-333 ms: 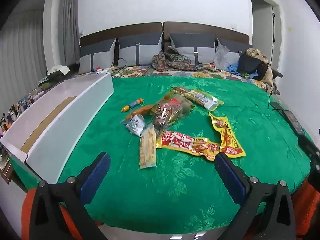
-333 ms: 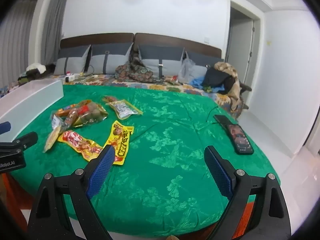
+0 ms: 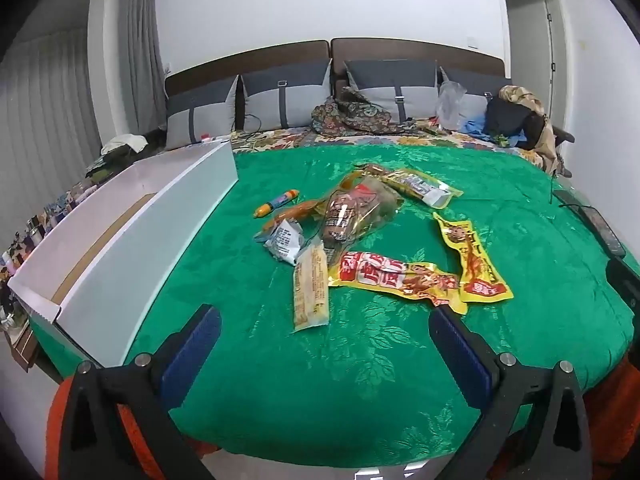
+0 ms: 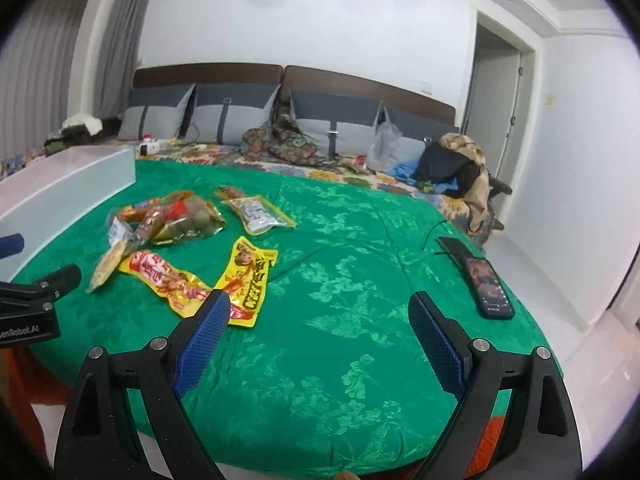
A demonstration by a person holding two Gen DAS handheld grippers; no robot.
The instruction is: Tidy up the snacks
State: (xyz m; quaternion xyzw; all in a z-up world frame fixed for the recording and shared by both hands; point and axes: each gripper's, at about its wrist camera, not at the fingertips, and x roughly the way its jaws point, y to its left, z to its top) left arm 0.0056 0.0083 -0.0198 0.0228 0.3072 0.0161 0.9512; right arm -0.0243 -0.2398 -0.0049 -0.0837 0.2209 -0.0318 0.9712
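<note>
Seven snack packets (image 3: 360,236) lie clustered mid-bed on one green bedspread (image 3: 320,380), beside one white box (image 3: 120,264). Both the left tongs (image 3: 324,336) and right tongs (image 4: 320,316) hover spread wide and empty, the snacks just ahead of the left tongs and ahead-left of the right.

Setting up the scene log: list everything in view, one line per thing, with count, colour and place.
white box: one, white with brown floor, left on the bed.
green bedspread: one, under everything.
yellow snack packets: two, yellow and red, overlapping, nearest the grippers.
pale long packet: one, beige, beside them.
clear bag: one, brown contents, mid pile.
small white packet: one, left of the pile.
sausage stick: one, orange and blue, toward the box.
clear flat packet: one, far side.
phones: two, dark, right edge.
pillows: four, grey, at the headboard.
left gripper: open, empty.
right gripper: open, empty.
</note>
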